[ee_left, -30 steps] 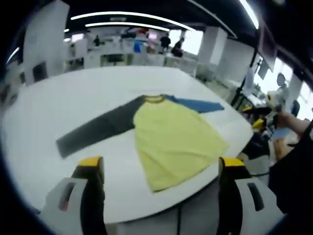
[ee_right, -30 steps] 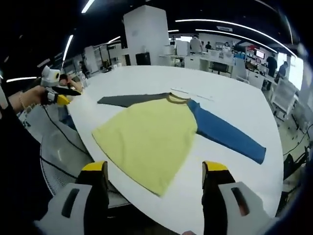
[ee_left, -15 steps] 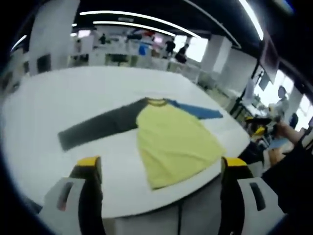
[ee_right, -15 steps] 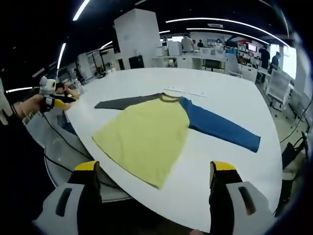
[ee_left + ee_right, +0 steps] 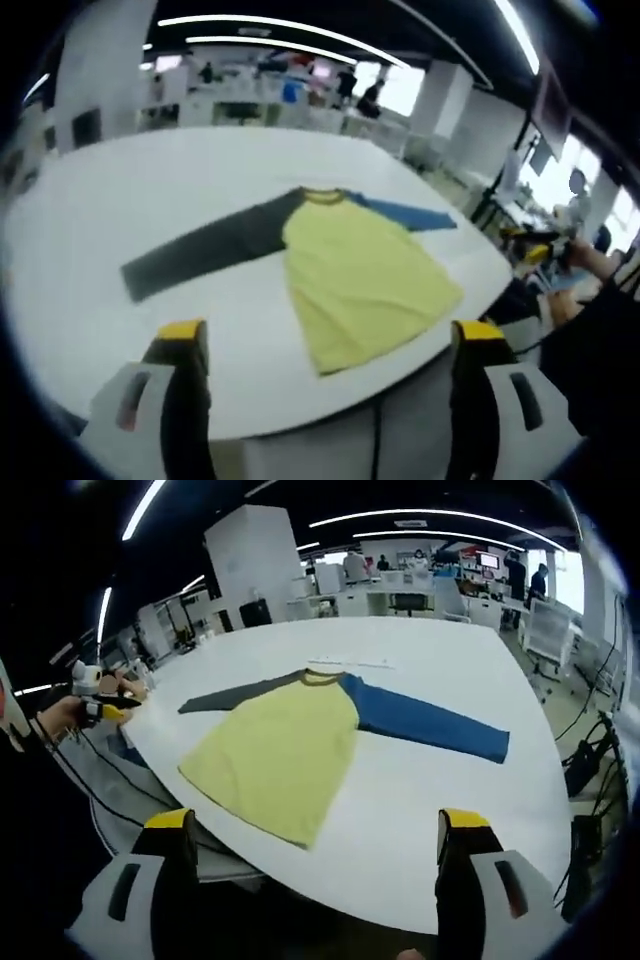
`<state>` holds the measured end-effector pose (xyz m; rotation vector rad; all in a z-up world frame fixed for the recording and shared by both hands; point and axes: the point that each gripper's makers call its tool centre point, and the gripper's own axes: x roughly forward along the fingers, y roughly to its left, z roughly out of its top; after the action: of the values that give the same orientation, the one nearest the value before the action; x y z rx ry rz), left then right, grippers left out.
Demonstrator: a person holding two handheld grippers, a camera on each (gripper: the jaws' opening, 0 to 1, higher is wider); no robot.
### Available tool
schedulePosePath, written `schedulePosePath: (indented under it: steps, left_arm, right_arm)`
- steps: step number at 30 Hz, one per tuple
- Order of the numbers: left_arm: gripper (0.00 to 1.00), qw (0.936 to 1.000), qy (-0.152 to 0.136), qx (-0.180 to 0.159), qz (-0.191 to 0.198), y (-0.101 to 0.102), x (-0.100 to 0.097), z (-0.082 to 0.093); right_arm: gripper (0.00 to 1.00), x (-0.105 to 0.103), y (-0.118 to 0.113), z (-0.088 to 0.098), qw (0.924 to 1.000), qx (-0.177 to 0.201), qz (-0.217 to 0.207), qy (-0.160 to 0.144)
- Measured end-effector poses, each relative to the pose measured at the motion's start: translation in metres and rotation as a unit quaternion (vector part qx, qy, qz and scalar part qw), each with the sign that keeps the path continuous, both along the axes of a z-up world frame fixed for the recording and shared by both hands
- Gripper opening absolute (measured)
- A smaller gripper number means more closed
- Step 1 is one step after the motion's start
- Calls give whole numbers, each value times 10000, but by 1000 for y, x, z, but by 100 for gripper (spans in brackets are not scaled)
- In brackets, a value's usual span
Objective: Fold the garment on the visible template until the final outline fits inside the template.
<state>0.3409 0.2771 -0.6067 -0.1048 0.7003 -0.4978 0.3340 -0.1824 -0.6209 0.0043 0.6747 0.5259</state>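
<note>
Nearest in the left gripper view, the left claw (image 5: 325, 345) stands wide open with nothing between its jaws, held off the near edge of the white desk (image 5: 90, 260); the right claw (image 5: 315, 835) is likewise spread wide and empty, short of the desk edge in its own view. Beyond them the shirt (image 5: 365, 275) lies flat and fully unfolded on the desk, its yellow body reaching down to the near rim, the hem corner close to the edge. The grey sleeve (image 5: 200, 250) stretches out to one side and the blue sleeve (image 5: 425, 720) to the other, both lying straight. I cannot make out a template outline under the cloth. The shirt looks light, soft and limp, so it will likely sag and drag if lifted by one point; a good hold would be a sleeve cuff or a hem corner, pinching a single layer. Farther off sit office desks, pillars and people
</note>
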Motion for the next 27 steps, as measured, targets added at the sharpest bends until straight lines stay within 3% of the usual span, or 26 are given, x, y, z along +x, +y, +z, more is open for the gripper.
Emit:
schedulePosePath:
  steps: [14,21,27]
  left_arm:
    - [97,9999,-16,2,-115,-9,16,1]
    - [97,9999,77,15,-137,-13,26,-7]
    - [97,9997,141,25,-216,-20,39,-9]
  right_arm:
    - [100,11,3,-10,9999,-23,39,137]
    - [99,27,-1,-19,9997,-28,48,252]
    - [93,44,-13,-25,9996,-37,-51,293]
